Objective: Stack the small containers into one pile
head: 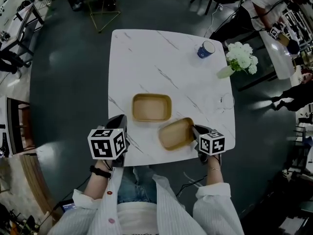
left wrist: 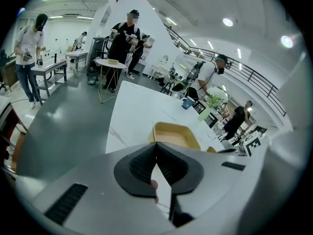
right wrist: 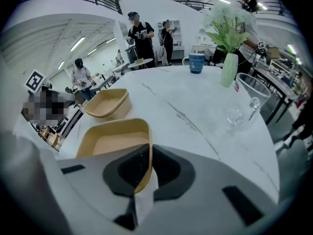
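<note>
While the left gripper [left wrist: 156,151] hovers at the near table edge, jaws pressed together on nothing, the right gripper [right wrist: 145,173] has its jaws clamped on the right wall of the nearer container [right wrist: 115,141] — skewed on the white table [head: 146,58]. Just beyond lies the second container [head: 152,107] — blue mug [head: 206,49] and flowers [head: 241,57] sit farthest.

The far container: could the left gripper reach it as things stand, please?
Probably yes: only bare table lies between the left gripper and the far container; the right gripper grips the near container, aside. The left jaws are shut.
</note>
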